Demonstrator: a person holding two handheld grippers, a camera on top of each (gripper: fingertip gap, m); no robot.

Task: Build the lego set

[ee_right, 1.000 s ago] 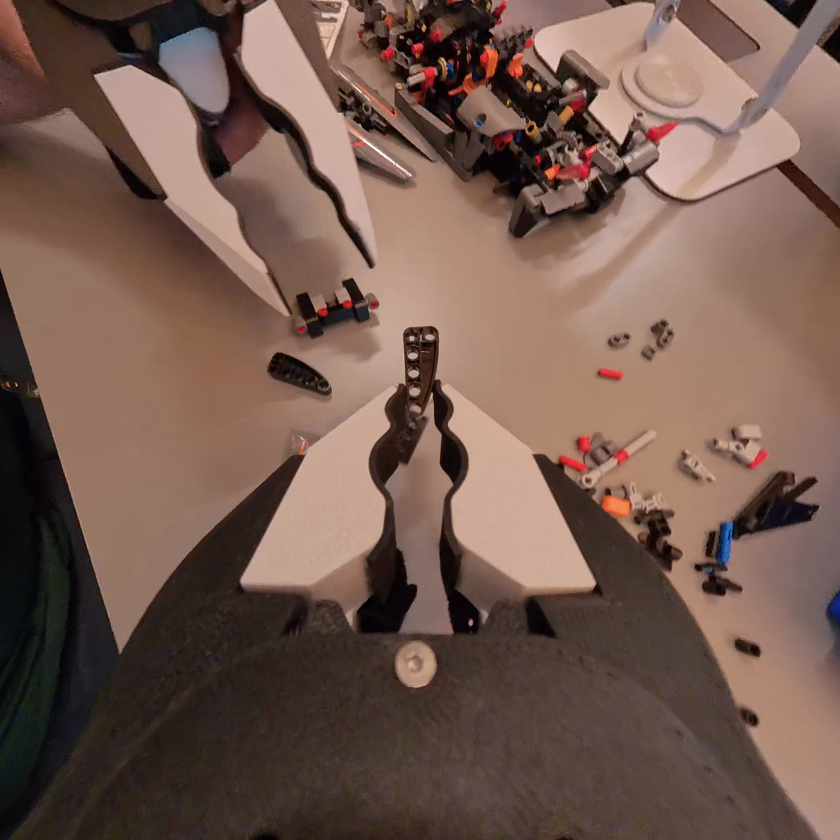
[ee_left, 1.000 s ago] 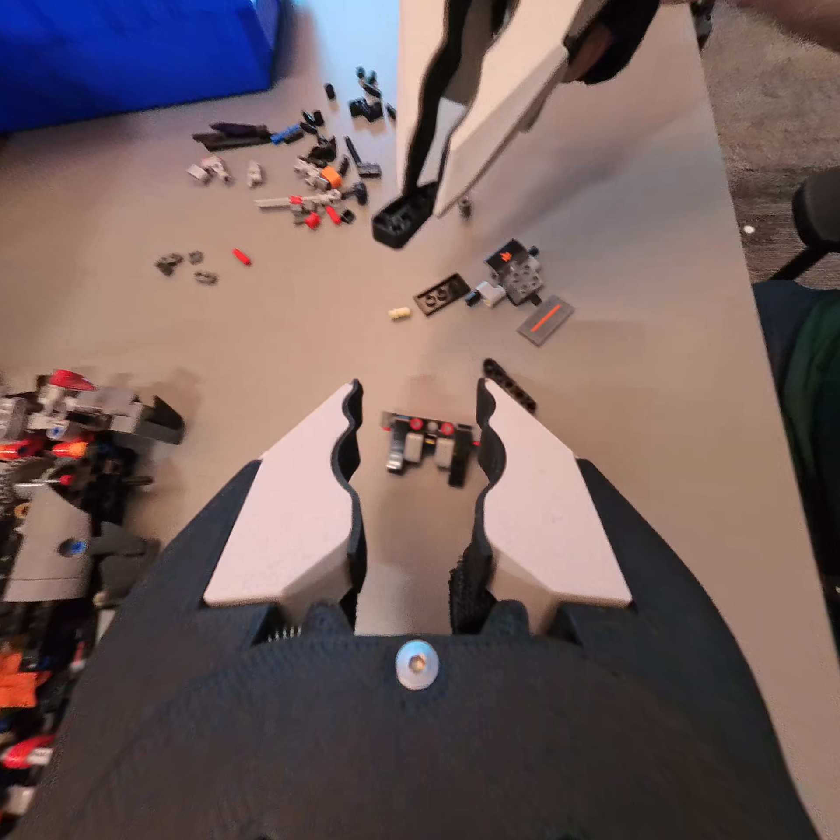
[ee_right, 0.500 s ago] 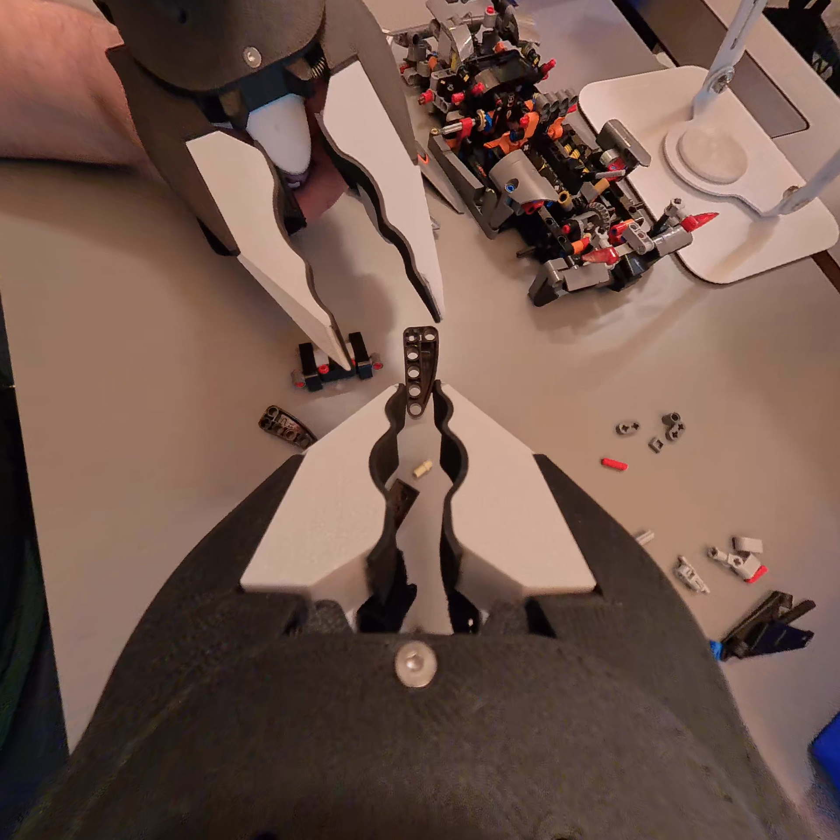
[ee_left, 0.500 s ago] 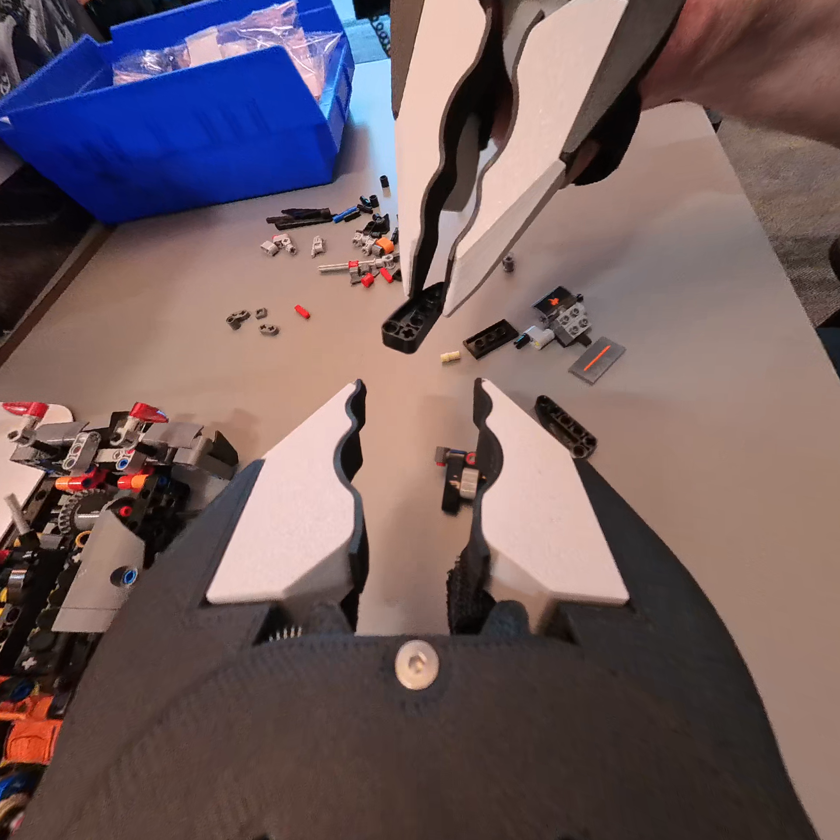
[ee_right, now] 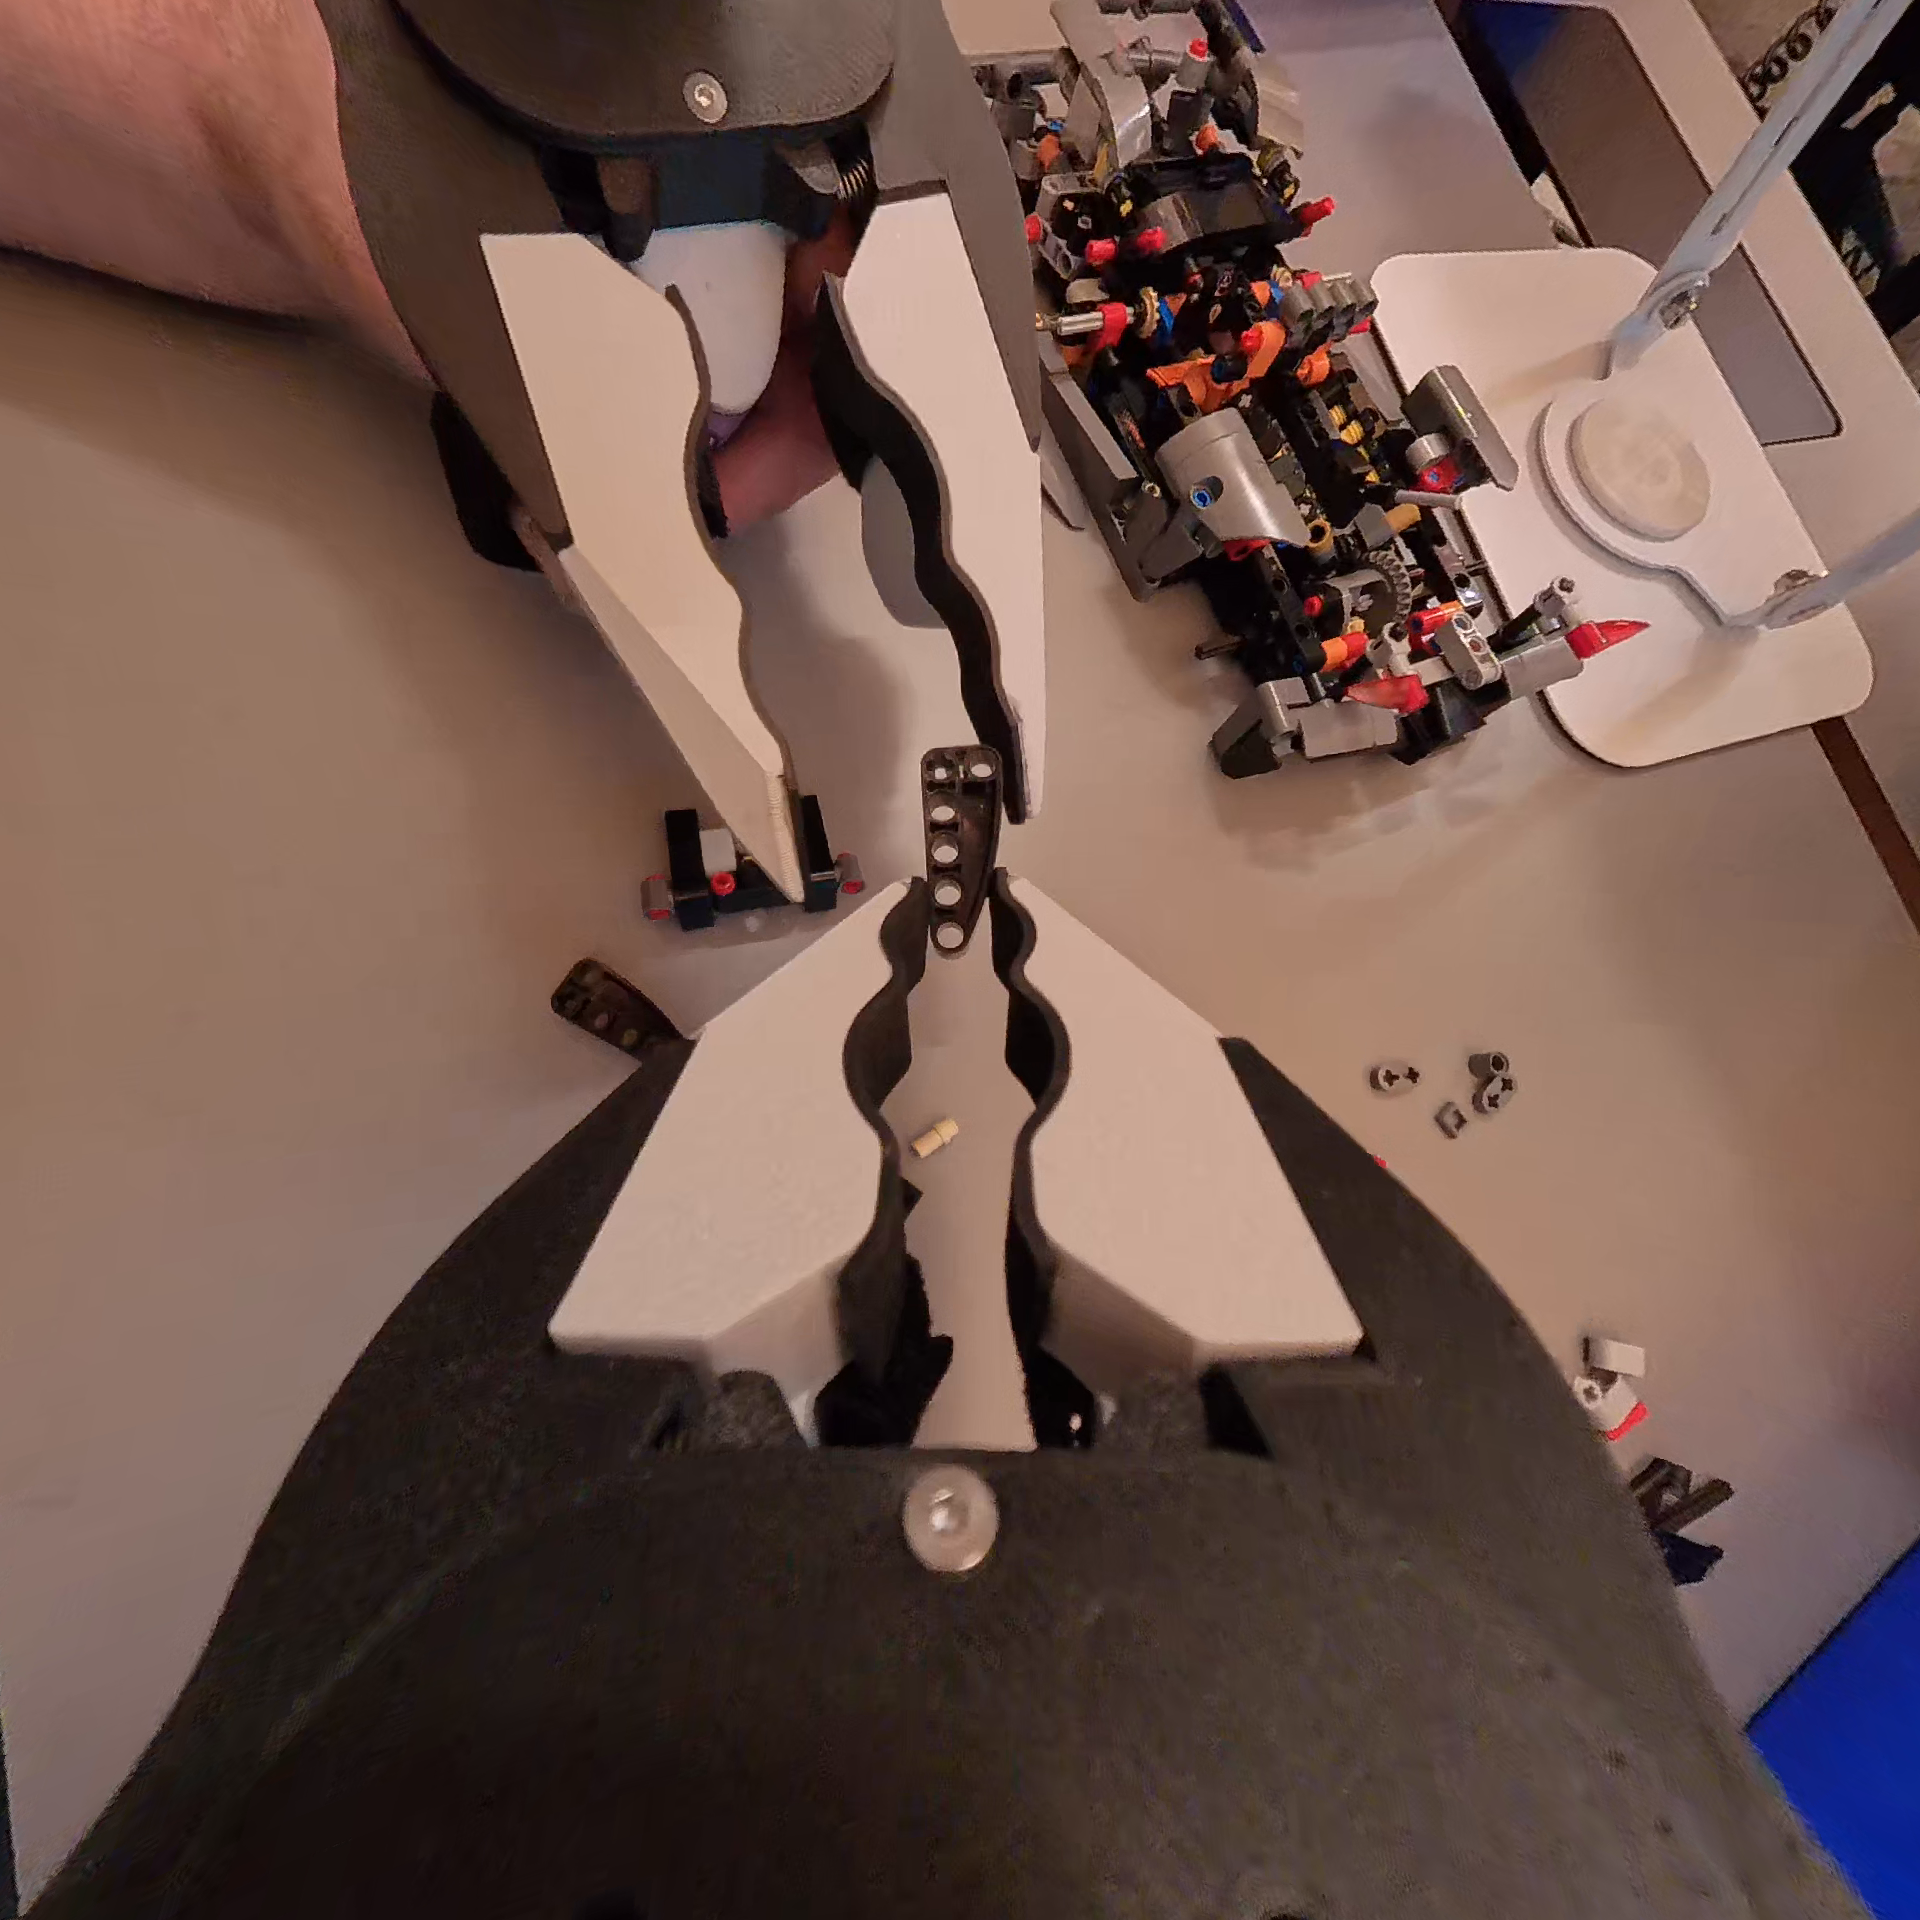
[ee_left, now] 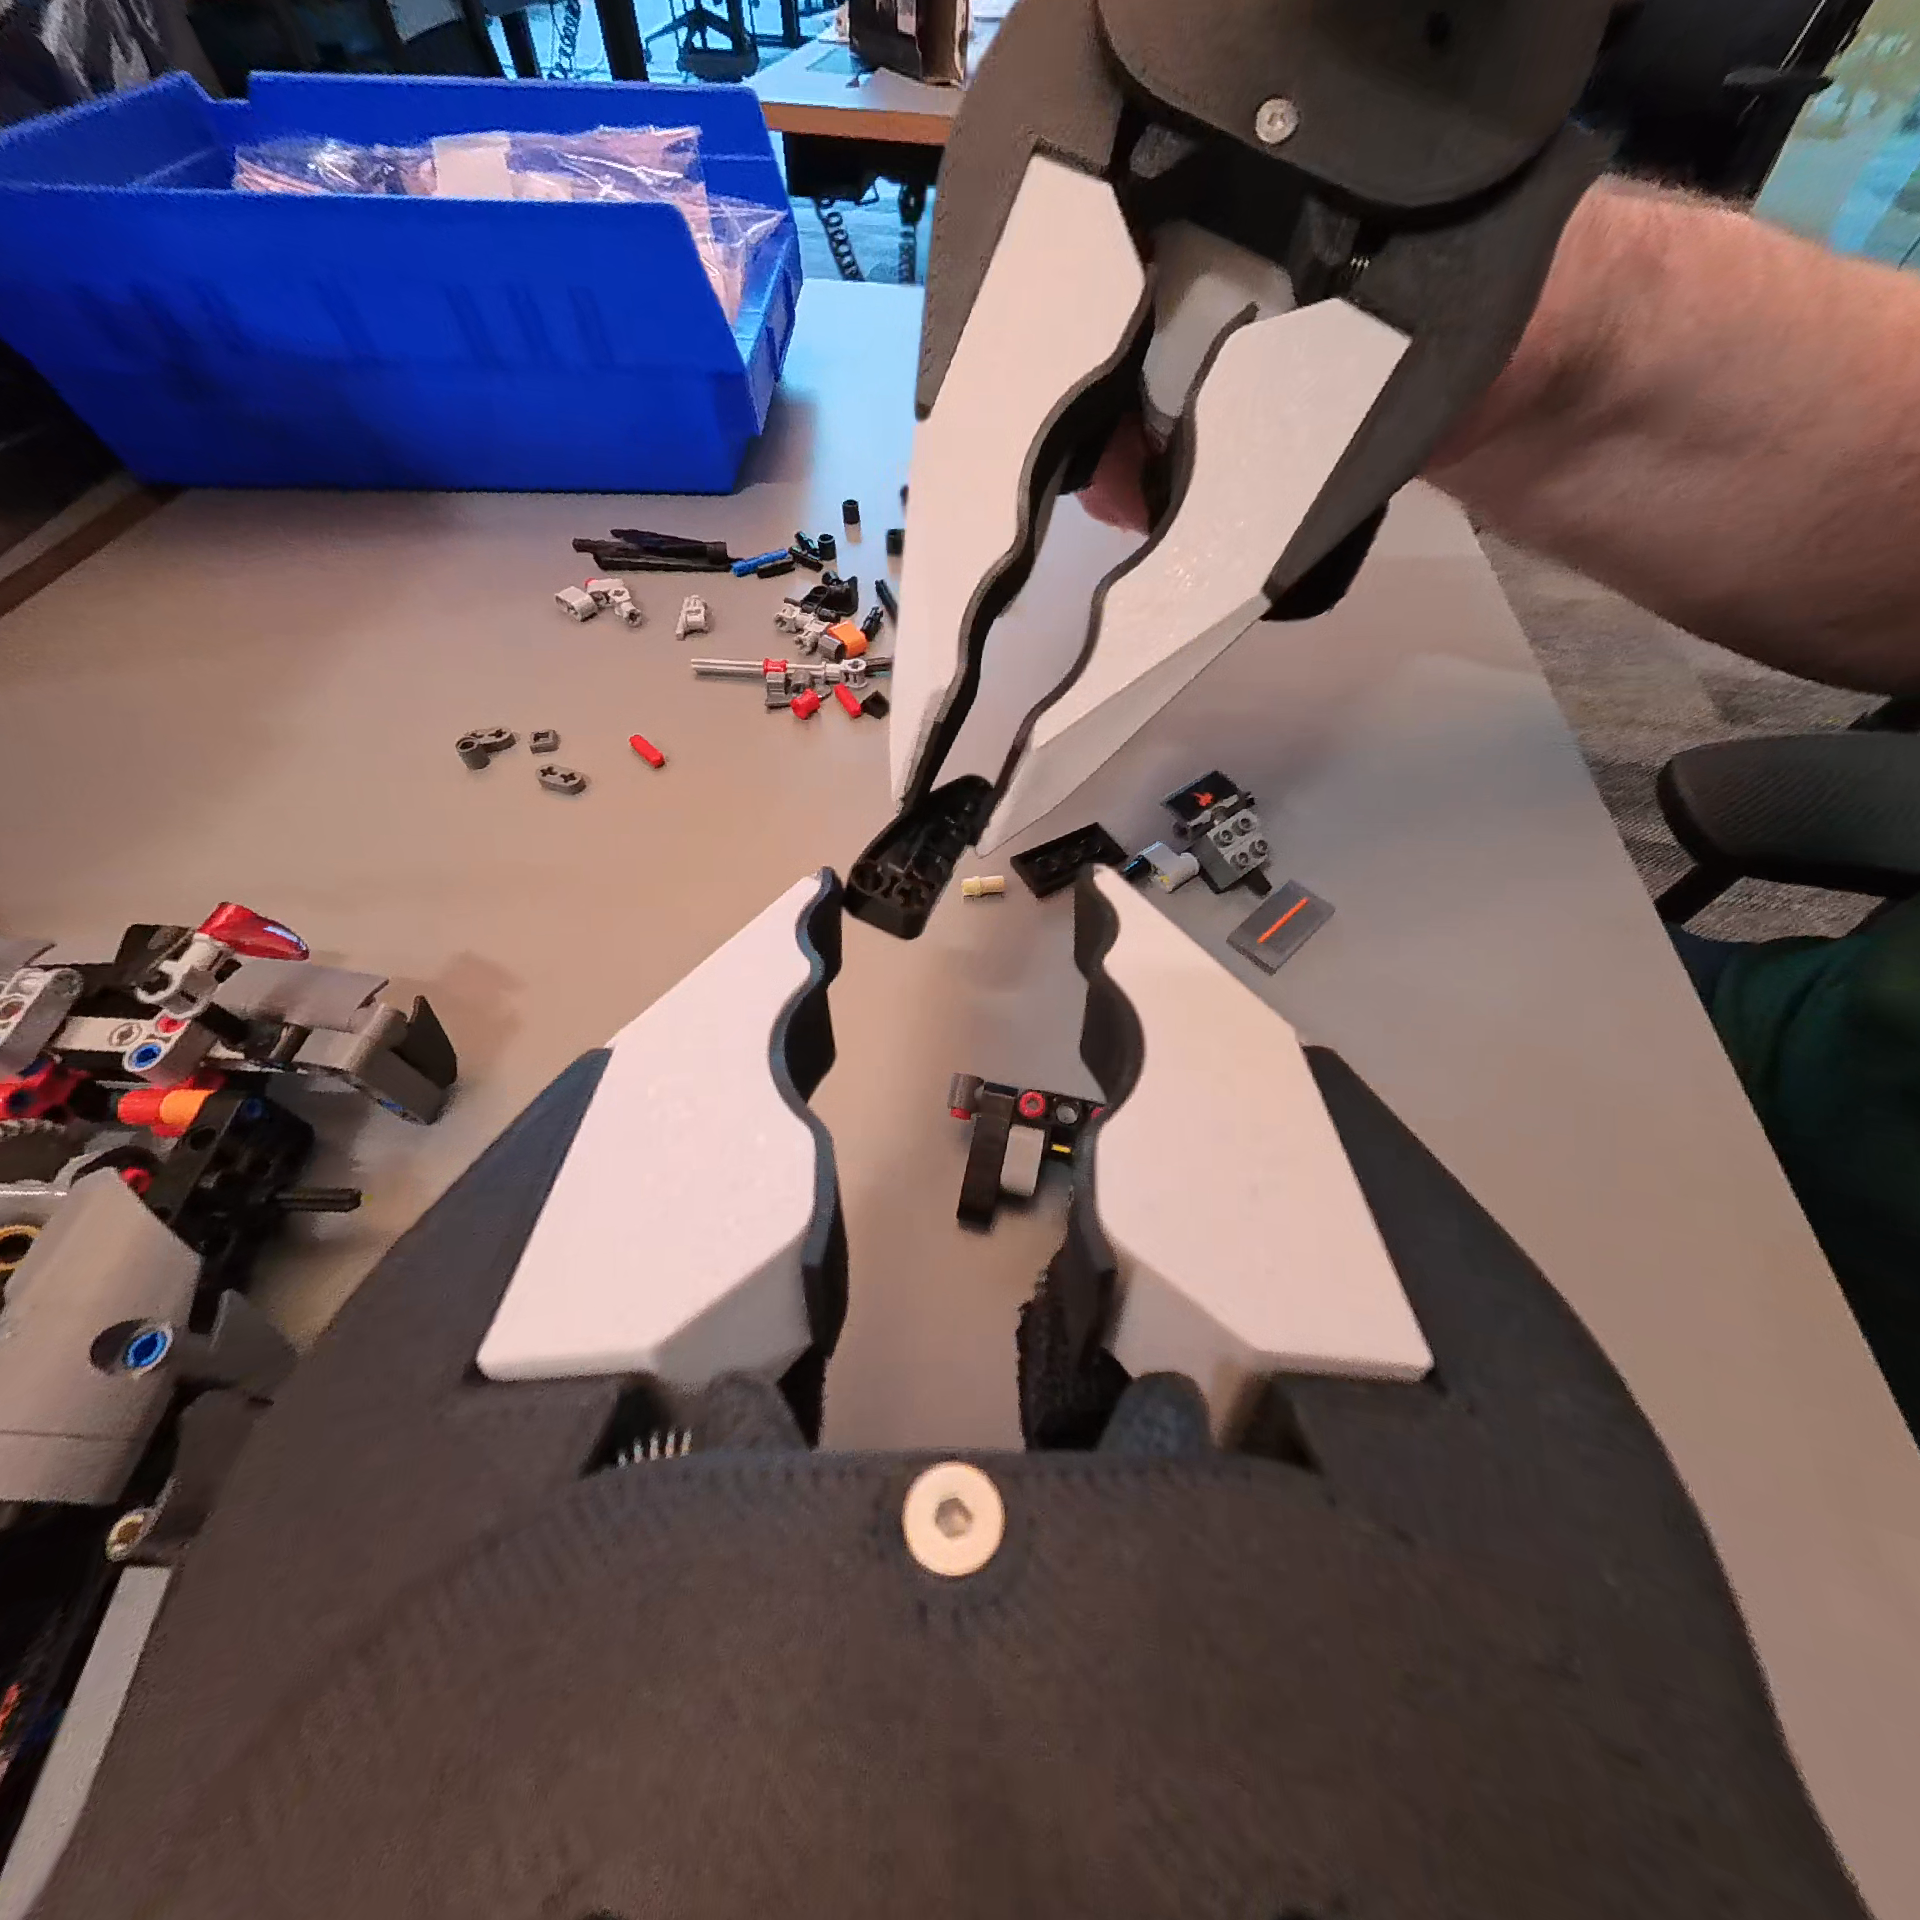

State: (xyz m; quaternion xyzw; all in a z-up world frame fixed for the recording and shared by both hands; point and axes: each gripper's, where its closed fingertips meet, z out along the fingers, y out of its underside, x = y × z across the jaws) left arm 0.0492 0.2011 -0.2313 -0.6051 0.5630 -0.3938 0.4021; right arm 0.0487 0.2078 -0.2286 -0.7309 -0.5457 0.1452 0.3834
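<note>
My right gripper (ee_right: 958, 888) is shut on a black curved beam with holes (ee_right: 958, 852), which sticks out past its tips. In the left wrist view the right gripper (ee_left: 961, 800) comes down from above with the beam (ee_left: 914, 862) close beside my left gripper's left fingertip (ee_left: 826, 894). My left gripper (ee_left: 961, 894) is open and empty. A small black and grey sub-assembly with red pins (ee_left: 1003, 1143) lies on the table below its jaws. In the right wrist view the sub-assembly (ee_right: 686, 868) is partly hidden behind a left gripper finger (ee_right: 727, 727).
The part-built car model (ee_right: 1278, 468) stands on the table (ee_right: 260, 1039) beside a white stand base (ee_right: 1714, 623). A second black curved beam (ee_right: 608, 1013), a tan pin (ee_left: 982, 885), a black plate (ee_left: 1070, 857) and scattered loose parts (ee_left: 800, 644) lie about. A blue bin (ee_left: 416, 343) sits far left.
Both grippers have drawn together. The right one brought the black beam to the left gripper's tips. The left gripper has tilted up and stayed open over the sub-assembly.
</note>
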